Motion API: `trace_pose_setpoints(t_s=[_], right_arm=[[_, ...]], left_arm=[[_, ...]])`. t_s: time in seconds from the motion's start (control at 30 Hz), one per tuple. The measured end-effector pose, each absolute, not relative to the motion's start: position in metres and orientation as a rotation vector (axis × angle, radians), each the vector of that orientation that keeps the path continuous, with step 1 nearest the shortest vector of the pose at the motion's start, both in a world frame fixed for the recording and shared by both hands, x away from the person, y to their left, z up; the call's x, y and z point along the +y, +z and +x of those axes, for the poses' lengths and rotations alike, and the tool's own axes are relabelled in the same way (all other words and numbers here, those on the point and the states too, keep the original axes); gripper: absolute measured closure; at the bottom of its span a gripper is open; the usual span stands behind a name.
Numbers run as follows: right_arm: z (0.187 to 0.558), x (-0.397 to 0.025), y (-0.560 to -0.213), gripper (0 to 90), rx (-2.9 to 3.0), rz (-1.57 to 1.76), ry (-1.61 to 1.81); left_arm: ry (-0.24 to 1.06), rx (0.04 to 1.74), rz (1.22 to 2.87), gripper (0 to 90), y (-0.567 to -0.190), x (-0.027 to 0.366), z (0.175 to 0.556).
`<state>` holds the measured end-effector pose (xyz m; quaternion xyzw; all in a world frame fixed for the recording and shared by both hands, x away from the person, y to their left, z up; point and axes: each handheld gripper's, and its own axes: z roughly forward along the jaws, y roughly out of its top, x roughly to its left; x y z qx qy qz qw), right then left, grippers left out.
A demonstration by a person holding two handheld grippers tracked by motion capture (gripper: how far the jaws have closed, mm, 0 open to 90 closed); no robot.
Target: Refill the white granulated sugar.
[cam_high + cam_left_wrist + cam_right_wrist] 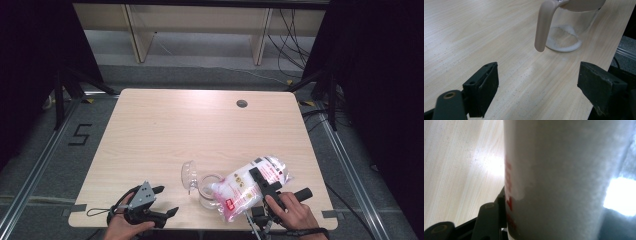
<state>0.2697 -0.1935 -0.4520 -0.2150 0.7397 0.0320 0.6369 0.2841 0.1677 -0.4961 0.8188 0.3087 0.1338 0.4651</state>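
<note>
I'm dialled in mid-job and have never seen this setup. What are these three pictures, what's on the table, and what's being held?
No robot arm here: a person holds a two-jaw gripper in each hand. The high view looks down on the wooden table; the other two pictures come from cameras riding on the grippers. The left gripper is open and holds nothing; its camera looks at a glass jar with a beige handle and some white grains inside. The right gripper grips a plastic bag of white grains, tilted over the jar. The jar's clear lid stands open.
</note>
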Motion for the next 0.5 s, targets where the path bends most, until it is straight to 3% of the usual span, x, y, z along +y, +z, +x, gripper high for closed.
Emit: trace_pose_setpoints(t_s=[0.5], right_arm=[[0.271,-0.1944,-0.4534,48.9,1.687,-0.491,0.097]], left_arm=[[0.337,0.751,2.029,17.0,-0.4956,0.1686,0.2845]])
